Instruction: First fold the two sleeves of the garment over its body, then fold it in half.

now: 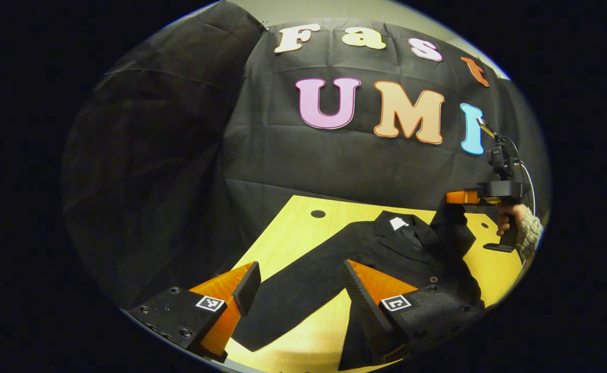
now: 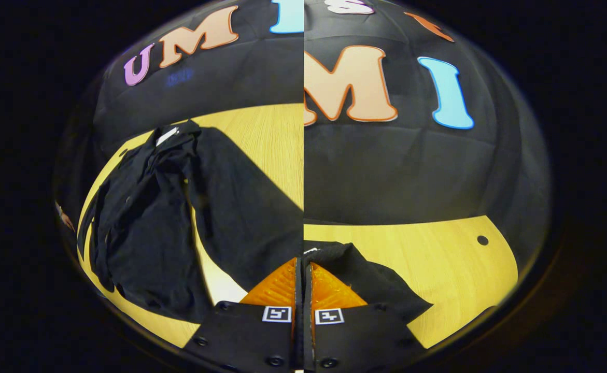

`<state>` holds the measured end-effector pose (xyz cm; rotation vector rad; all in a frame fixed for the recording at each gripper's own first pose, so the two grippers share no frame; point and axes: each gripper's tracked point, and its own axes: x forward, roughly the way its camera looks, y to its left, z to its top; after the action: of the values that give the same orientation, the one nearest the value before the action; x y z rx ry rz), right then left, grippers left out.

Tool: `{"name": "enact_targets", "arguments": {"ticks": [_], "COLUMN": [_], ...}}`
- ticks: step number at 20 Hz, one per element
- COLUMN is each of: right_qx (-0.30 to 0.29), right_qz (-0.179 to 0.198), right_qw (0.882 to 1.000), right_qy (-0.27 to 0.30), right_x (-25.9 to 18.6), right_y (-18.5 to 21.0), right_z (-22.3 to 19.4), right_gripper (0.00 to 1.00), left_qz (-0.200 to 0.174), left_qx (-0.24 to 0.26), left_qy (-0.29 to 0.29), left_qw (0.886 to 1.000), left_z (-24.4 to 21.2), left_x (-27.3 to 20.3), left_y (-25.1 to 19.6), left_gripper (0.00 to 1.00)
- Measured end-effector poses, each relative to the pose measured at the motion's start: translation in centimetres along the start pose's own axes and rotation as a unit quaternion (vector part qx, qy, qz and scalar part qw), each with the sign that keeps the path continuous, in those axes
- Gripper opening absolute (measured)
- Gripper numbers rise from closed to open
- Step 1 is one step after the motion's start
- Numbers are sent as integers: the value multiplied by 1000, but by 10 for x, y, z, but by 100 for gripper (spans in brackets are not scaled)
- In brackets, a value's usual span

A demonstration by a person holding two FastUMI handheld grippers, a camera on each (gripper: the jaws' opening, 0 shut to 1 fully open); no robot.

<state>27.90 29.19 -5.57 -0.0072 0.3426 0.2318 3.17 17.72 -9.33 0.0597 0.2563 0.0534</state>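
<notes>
Black garment (image 1: 386, 248) lies on the yellow wooden table (image 1: 303, 228), collar w/ white tag (image 1: 398, 223) toward the booth wall, one sleeve (image 1: 287, 290) stretched flat toward the near edge.

Left gripper (image 1: 298, 290) hangs above that sleeve, jaws wide apart, nothing between them; the sleeve runs through the gap underneath.

Right gripper (image 2: 299, 280): jaws pressed together on dark cloth of the other sleeve (image 2: 246, 207), which rises from the table to the fingertips. In left gripper view it shows far right, held up by a hand (image 1: 508, 217) in a knit cuff (image 1: 531, 230), the sleeve draping down from it.

Right gripper view is split down the middle and mismatched, so cloth layout there is prob. unreliable; the body looks bunched and rumpled w/ a bare strip of table between body and lifted sleeve.

Around: round holes in the table top (image 1: 318, 213), black cloth wall close behind. The raised sleeve hides part of the garment's far side.
</notes>
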Motion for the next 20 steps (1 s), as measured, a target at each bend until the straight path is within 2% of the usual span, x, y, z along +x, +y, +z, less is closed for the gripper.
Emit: {"name": "enact_targets", "arguments": {"ticks": [3, 10, 13, 16, 20], "right_qx": [-12, -42, -56, -71, -106], "right_qz": [29, 81, 103, 120, 134], "right_qw": [999, 996, 993, 989, 983], "right_qy": [-12, 11, 23, 41, 72], "right_x": [10, 33, 45, 58, 74], "right_y": [34, 91, 115, 131, 143], "right_z": [6, -13, -24, -40, -65], "right_gripper": [2, 2, 2, 2, 2], "left_qz": [3, 18, 30, 37, 41], "left_qx": [-5, -32, -21, -4, -16], "left_qy": [3, 27, 41, 52, 68], "left_qw": [1000, 999, 999, 998, 997], "left_z": [-2, -17, -30, -41, -55], "left_x": [2, 1, 3, 7, 12], "left_y": [7, 23, 32, 38, 43], "left_gripper": [94, 95, 93, 95, 95]}}
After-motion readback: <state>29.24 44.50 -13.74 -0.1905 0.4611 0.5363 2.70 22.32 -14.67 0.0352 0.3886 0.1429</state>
